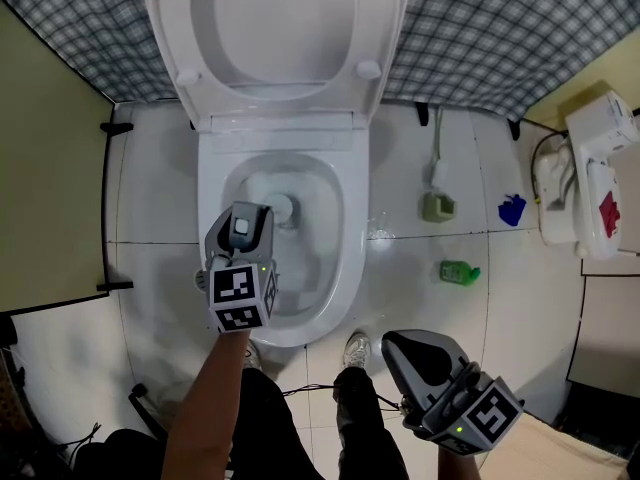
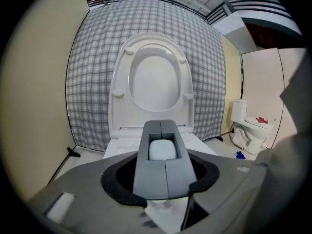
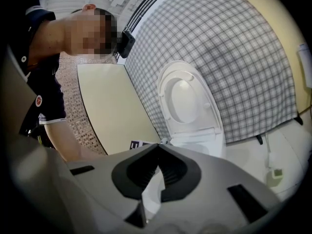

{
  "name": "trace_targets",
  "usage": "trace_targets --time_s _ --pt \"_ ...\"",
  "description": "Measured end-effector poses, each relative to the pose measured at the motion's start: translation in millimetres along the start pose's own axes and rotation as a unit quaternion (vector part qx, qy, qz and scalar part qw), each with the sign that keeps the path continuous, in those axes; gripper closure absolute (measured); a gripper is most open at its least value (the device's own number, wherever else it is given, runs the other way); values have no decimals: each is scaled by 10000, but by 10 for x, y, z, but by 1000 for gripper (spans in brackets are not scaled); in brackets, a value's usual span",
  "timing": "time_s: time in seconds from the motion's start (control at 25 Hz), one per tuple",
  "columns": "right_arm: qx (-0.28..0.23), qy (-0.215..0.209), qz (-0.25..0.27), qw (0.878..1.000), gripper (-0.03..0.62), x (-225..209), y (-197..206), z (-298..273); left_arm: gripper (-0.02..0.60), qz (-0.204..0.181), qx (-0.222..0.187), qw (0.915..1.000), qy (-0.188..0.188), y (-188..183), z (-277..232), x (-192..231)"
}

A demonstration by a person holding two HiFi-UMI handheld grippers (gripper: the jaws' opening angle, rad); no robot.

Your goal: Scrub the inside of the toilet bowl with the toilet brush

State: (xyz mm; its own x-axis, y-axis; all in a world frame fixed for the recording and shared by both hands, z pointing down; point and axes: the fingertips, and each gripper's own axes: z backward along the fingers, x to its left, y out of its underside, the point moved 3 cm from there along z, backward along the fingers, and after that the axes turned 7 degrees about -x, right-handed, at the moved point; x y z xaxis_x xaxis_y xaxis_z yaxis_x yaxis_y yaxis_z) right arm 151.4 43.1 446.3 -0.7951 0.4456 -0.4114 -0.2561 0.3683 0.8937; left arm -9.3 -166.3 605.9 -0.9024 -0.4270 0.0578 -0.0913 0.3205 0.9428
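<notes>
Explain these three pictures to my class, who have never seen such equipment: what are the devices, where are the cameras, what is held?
A person grips a claw in each hand; there is no robot arm. One picture comes from a camera on the person's head, looking down; the other two from cameras riding on the claws. The left claw is clamped on the grey toilet brush handle above the open toilet bowl. The right claw is shut and empty. A green bottle sits on the floor.

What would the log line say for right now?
left gripper: shut on grey-handled toilet brush | place: over white ceramic toilet bowl | right gripper: shut, empty, away from bowl
</notes>
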Motion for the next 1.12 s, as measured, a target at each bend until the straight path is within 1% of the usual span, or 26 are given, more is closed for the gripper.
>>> trace_targets --time_s 0.08,0.16,0.28,0.36,0.44,0.52,0.56,0.6,0.72,0.8,0.88,0.96,1.04,1.12 --pt "7 10 5 10000 594 -11 -8 7 371 -21 -56 10000 -4 -47 17 16" --pt "13 18 9 10000 594 -13 -8 12 371 -94 -199 9998 7 -183 19 18" --pt "-2 -18 -2 10000 594 17 0 -14 371 -274 -508 9983 -37 -436 34 64" --pt "-11 -37 -14 10000 594 33 -3 -40 371 -438 -638 9970 -49 -575 42 92" --pt "-10 -42 -28 10000 594 42 -7 -63 371 -578 -608 9965 -50 -623 60 111" --pt "-20 -50 -45 10000 594 54 -6 -81 371 -685 -520 9963 -94 -583 99 129" --pt "-19 -54 -51 10000 594 57 -1 -84 371 -678 -452 9966 -118 -529 118 143" --pt "-10 -57 -51 10000 594 58 8 -84 371 -611 -344 9974 -131 -444 130 162" --pt "31 -68 -54 10000 594 64 37 -78 373 -299 154 9993 -134 -79 149 211" --pt "51 -82 -59 9999 594 70 44 -75 374 -220 339 9990 -166 94 198 235" --pt "86 -81 -51 9999 594 54 47 -62 374 -195 308 9991 -207 105 253 252" --pt "103 -70 -48 9999 594 37 44 -45 374 -234 165 9993 -258 -17 298 270" --pt "95 -76 -57 9999 594 45 43 -52 373 -360 -47 9987 -348 -213 343 324" --pt "80 -103 -63 9999 594 68 48 -80 373 -594 -267 9967 -479 -416 389 395"
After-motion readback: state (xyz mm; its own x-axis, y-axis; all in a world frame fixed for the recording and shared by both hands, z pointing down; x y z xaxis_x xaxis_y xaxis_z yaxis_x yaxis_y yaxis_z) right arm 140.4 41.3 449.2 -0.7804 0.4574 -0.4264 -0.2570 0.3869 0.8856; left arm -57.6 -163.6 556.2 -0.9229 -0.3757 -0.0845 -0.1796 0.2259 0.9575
